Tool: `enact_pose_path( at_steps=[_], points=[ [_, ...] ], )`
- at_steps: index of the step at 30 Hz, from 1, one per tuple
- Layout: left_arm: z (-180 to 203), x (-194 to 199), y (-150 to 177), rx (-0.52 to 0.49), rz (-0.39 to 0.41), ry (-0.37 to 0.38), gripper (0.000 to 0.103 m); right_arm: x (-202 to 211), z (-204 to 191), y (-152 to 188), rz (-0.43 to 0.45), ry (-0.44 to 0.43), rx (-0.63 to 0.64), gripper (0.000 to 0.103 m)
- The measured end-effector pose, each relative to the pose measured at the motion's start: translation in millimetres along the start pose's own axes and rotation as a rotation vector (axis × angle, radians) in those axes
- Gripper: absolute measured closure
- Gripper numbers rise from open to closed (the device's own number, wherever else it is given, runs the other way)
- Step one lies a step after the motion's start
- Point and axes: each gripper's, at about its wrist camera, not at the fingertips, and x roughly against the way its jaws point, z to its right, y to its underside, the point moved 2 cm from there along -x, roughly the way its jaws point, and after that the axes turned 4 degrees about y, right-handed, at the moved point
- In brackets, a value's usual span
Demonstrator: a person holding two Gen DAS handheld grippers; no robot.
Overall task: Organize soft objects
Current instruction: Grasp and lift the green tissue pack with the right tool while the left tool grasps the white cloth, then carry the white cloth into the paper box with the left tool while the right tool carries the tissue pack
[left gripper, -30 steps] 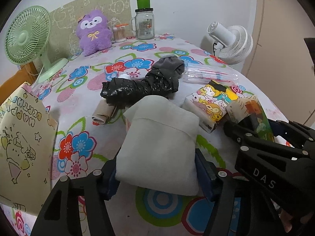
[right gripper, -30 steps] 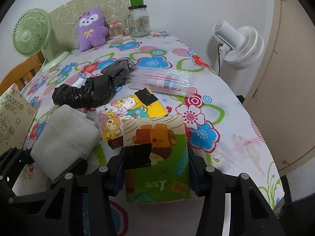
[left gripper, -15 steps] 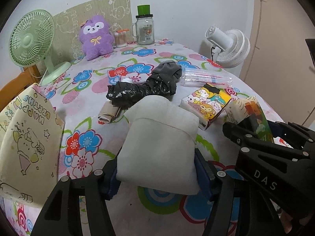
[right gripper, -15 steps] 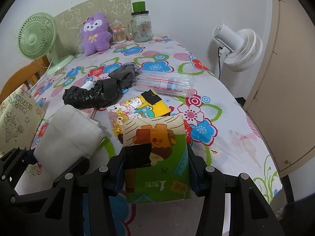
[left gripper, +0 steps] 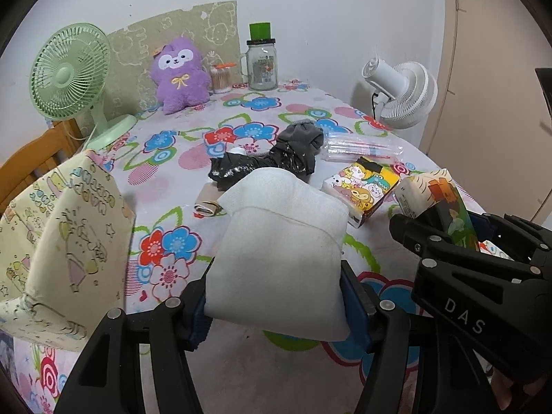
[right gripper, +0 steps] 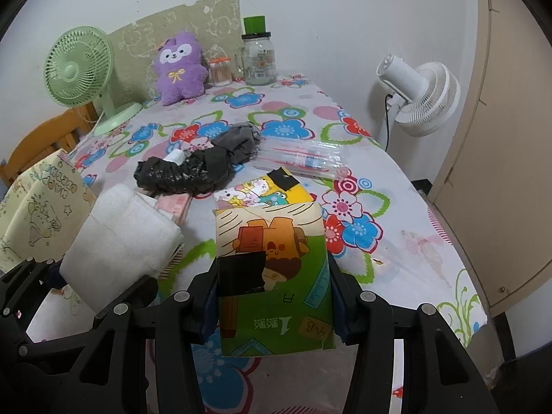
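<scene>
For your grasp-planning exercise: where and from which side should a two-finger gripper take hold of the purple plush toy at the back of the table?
Grip the purple plush toy across its torso, coming from the front. It sits upright facing forward with a board close behind it and a cotton swab jar beside it.

The left gripper [left gripper: 276, 296] clamps a white pack [left gripper: 279, 241] above the flowered table [left gripper: 193, 151], with a yellow bag [left gripper: 65, 238] to the left, the right gripper [left gripper: 448, 238] gripping a green pack [left gripper: 438, 193] to the right, and a black bag [left gripper: 262, 165] beyond.
</scene>
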Motion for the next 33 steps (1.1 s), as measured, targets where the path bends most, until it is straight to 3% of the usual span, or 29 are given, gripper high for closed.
enact_pose_path(
  at_steps=[33],
  points=[
    [-17, 101, -7, 0.023, 0.151, -0.041, 0.037, 104, -34, -18, 0.162, -0.035, 0.041, 0.049]
  ],
)
